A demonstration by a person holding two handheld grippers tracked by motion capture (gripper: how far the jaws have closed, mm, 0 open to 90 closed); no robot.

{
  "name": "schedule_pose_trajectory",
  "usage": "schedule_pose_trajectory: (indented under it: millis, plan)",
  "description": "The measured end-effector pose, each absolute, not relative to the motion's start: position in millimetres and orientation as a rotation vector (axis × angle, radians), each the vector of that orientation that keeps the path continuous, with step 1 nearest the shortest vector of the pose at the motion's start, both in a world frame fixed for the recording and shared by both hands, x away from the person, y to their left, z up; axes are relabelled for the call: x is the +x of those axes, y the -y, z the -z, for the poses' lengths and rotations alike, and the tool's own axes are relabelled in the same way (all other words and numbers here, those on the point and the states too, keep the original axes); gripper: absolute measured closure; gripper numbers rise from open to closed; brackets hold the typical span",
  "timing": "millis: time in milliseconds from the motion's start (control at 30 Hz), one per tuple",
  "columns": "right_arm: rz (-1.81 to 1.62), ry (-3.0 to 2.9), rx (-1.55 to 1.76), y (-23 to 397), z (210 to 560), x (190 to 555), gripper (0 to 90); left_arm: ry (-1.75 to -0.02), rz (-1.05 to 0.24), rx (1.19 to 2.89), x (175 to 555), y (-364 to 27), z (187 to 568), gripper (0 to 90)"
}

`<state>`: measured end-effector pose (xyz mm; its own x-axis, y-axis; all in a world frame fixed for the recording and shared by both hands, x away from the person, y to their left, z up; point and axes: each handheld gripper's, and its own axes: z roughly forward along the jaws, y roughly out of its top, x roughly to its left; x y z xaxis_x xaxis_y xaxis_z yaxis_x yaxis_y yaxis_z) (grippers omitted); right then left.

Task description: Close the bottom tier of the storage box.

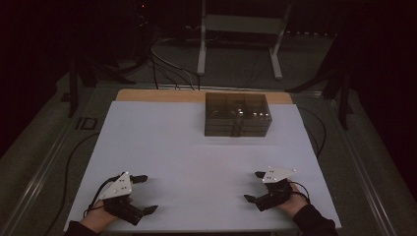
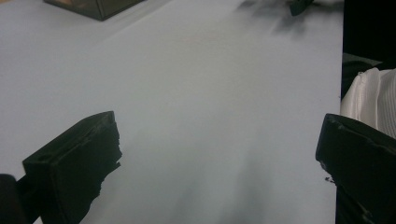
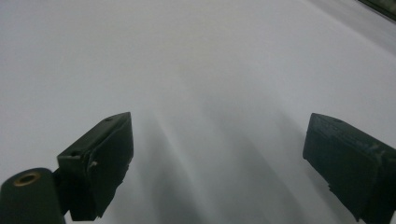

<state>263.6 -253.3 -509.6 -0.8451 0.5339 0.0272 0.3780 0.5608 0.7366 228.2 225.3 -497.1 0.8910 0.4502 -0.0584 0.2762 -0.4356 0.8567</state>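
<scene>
The surface [image 1: 196,147] is seen from above and behind in the high view, looking forward and down, with the whole white sheet inside the frame. Each gripper view is set low and close over the sheet, facing along its own black jaws. The dark box [image 1: 238,114], at upper centre in the high view, is shared with the left gripper view's upper left [image 2: 93,7].

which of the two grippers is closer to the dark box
The right gripper: the dark box sits right of the table's centre, so it lies more nearly ahead of that gripper than of the left gripper.
</scene>
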Motion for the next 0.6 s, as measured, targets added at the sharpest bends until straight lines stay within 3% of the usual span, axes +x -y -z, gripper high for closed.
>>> schedule_pose_trajectory:
  millis: [600]
  plan:
    - [-1.130,-2.609,0.775,276.0,510.9,256.7,8.6,-0.525,-0.215,2.052,228.5,-225.1,497.5,0.1]
